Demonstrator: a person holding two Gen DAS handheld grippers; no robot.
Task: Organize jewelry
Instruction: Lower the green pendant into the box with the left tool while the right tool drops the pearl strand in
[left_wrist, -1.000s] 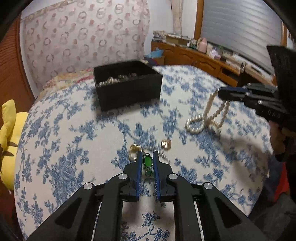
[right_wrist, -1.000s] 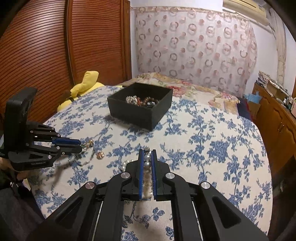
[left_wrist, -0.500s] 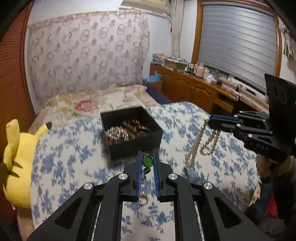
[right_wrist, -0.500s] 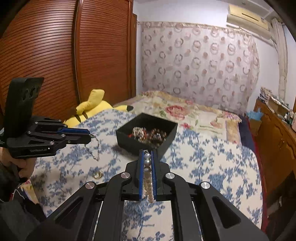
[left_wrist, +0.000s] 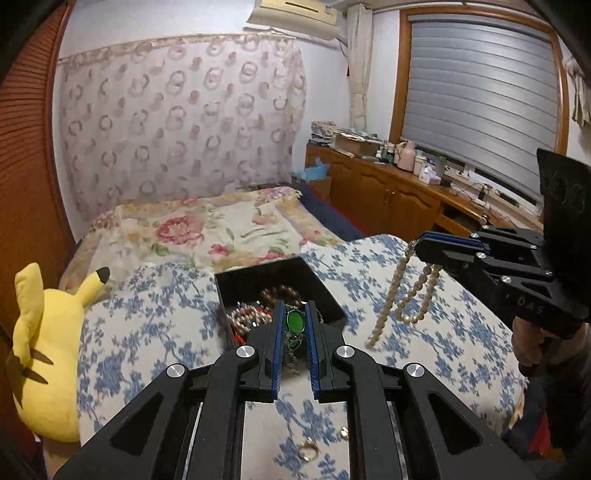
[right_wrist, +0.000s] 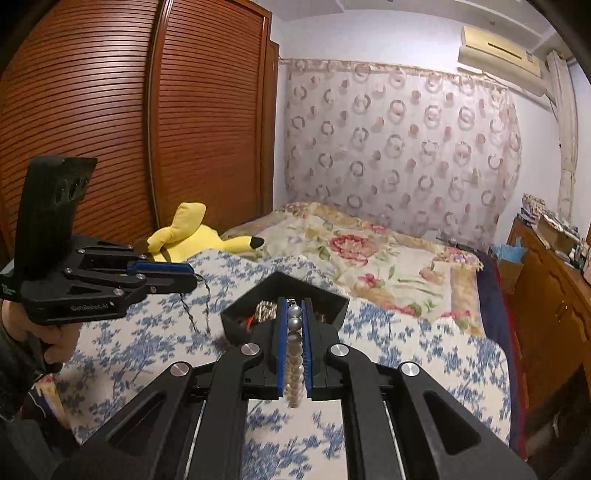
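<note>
A green-stone necklace is clamped in the left tool, held above the black jewelry box. A pearl necklace is gripped by the right tool and hangs beside the box. A gold ring is left on the blue-flowered bed cover.

Both wrist views look forward and slightly down, close above the open black square jewelry box. The left view faces it from its left side, the right view from its right; both share the box and the blue-flowered bedspread.
</note>
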